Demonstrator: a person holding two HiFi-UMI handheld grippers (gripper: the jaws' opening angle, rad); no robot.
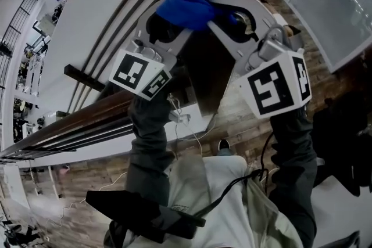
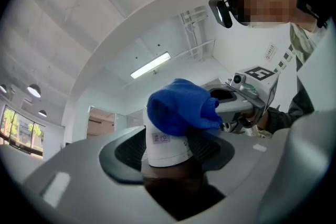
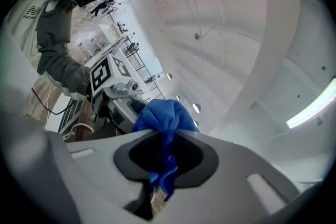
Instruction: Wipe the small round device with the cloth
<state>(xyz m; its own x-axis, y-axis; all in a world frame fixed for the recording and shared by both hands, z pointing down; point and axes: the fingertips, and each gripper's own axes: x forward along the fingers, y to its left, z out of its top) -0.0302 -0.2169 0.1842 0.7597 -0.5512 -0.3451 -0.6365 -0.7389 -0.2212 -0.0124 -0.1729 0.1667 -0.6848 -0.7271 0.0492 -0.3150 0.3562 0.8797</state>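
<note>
Device (image 2: 167, 147) clamped between left fingers (image 2: 73, 170); right fingers (image 3: 247, 165) pinch cloth (image 3: 163, 115) draped over it.

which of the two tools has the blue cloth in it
The right tool: its jaws pinch the blue cloth, which is draped over the white round device. The left tool grips that device instead.

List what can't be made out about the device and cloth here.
1. Device top: left gripper view, covered by the cloth.
2. Device label: left gripper view, print too small to read.
3. Whole device: right gripper view, hidden behind the cloth.
</note>
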